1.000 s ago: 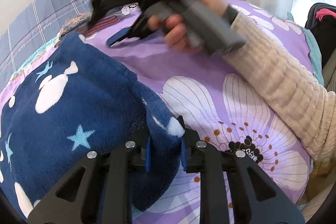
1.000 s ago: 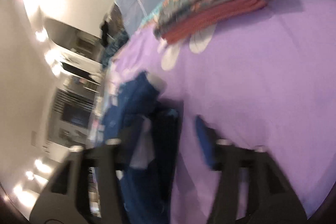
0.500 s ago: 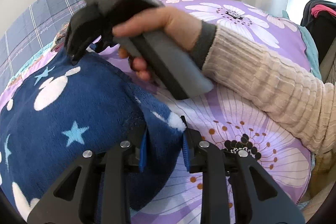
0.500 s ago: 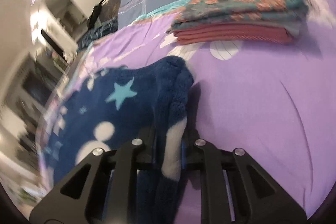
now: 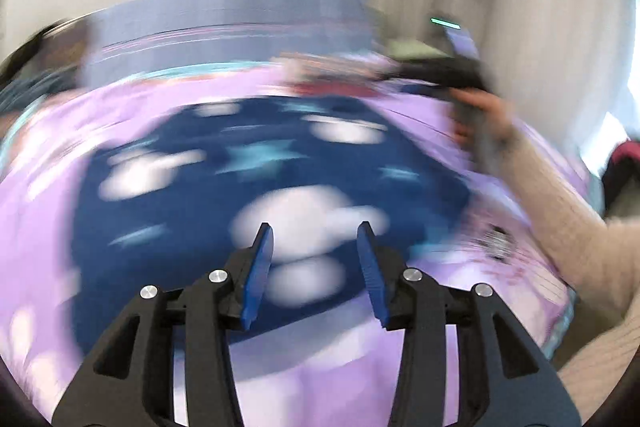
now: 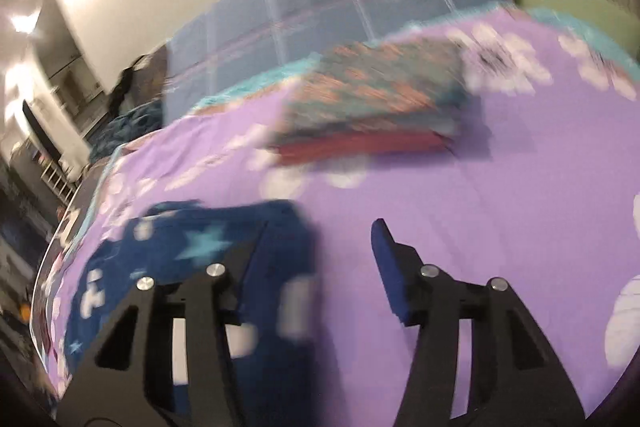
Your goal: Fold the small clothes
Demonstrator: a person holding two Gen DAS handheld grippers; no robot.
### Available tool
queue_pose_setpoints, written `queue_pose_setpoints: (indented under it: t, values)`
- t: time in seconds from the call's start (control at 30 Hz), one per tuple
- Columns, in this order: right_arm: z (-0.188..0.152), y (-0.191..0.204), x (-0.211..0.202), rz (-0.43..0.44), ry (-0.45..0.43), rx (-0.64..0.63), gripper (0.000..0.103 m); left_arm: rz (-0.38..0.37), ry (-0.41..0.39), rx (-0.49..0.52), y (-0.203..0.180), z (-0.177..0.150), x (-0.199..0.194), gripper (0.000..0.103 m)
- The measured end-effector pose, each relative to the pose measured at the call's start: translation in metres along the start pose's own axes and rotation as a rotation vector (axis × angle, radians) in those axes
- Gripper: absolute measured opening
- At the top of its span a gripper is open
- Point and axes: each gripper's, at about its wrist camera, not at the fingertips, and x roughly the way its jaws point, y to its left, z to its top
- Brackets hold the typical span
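Both tools stood spread and empty: the left tool (image 5: 316,251) above the navy star-print garment (image 5: 256,179) lying on the purple bed (image 6: 500,211), the right tool (image 6: 320,255) at its edge. Beyond, seemingly clear of both, sat a folded clothes stack (image 6: 376,107).

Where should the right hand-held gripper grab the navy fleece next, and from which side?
Judging through blur: the navy fleece lies flat, its near-right edge just left of the open right hand-held gripper. Pinch that edge, coming low from the bare purple sheet side.
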Motion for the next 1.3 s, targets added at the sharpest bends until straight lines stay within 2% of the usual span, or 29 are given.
queue_pose_setpoints:
  t: [0.1,0.2,0.3,0.37,0.47,0.57,0.7,0.73,0.77,0.8,0.83,0.87,0.9,0.93,1.0,1.07,1.2,1.23,1.3]
  values:
    - [0.001,0.085,-0.011,0.058,0.033,-0.21,0.053,0.122,-0.036,-0.163,0.071,-0.018,-0.033,0.044]
    - [-0.004,0.192,-0.01,0.15,0.082,-0.391,0.053,0.13,-0.054,-0.262,0.109,-0.034,-0.048,0.044]
    - [-0.02,0.284,0.01,0.203,0.163,-0.528,0.054,0.079,-0.059,-0.309,0.129,-0.045,-0.045,0.048]
    - [-0.036,0.334,0.032,0.198,0.212,-0.606,0.054,0.034,-0.046,-0.306,0.134,-0.049,-0.037,0.053]
    - [-0.062,0.39,0.07,0.179,0.312,-0.658,0.054,-0.023,-0.02,-0.281,0.136,-0.054,-0.027,0.054]
    - [-0.08,0.421,0.108,0.093,0.364,-0.658,0.056,-0.097,0.0,-0.283,0.145,-0.056,-0.016,0.054]
    - [-0.088,0.43,0.155,-0.048,0.403,-0.657,0.06,-0.179,-0.007,-0.285,0.155,-0.055,-0.009,0.054]
    - [-0.089,0.43,0.162,-0.071,0.404,-0.656,0.058,-0.213,-0.011,-0.283,0.156,-0.054,-0.008,0.054]
    - [-0.09,0.429,0.168,-0.087,0.409,-0.654,0.042,-0.243,-0.009,-0.275,0.156,-0.054,-0.006,0.052]
    - [-0.089,0.429,0.174,-0.087,0.422,-0.651,0.026,-0.261,-0.007,-0.266,0.155,-0.054,-0.004,0.047]
    - [-0.091,0.432,0.183,-0.072,0.457,-0.643,0.01,-0.275,0.004,-0.255,0.154,-0.054,-0.001,0.033]
    - [-0.091,0.433,0.184,-0.069,0.467,-0.63,0.009,-0.274,0.014,-0.259,0.155,-0.056,0.0,0.013]
    - [-0.09,0.435,0.179,-0.058,0.45,-0.616,0.009,-0.272,0.013,-0.279,0.159,-0.058,0.0,0.009]
    - [-0.087,0.439,0.171,-0.04,0.423,-0.611,0.008,-0.3,0.001,-0.334,0.167,-0.06,-0.003,0.006]
    - [-0.081,0.448,0.149,0.007,0.362,-0.599,0.008,-0.311,-0.022,-0.375,0.17,-0.064,-0.016,0.004]
    - [-0.078,0.456,0.131,0.06,0.325,-0.592,0.006,-0.295,-0.019,-0.327,0.16,-0.068,-0.026,0.004]
    - [-0.102,0.457,0.177,-0.015,0.423,-0.654,0.005,-0.241,0.071,-0.362,0.164,-0.08,-0.003,0.005]
    - [-0.11,0.45,0.193,0.004,0.464,-0.629,0.005,-0.259,0.077,-0.389,0.168,-0.082,0.001,0.005]
    - [-0.114,0.442,0.197,0.043,0.452,-0.613,0.008,-0.251,0.067,-0.395,0.169,-0.082,-0.001,0.009]
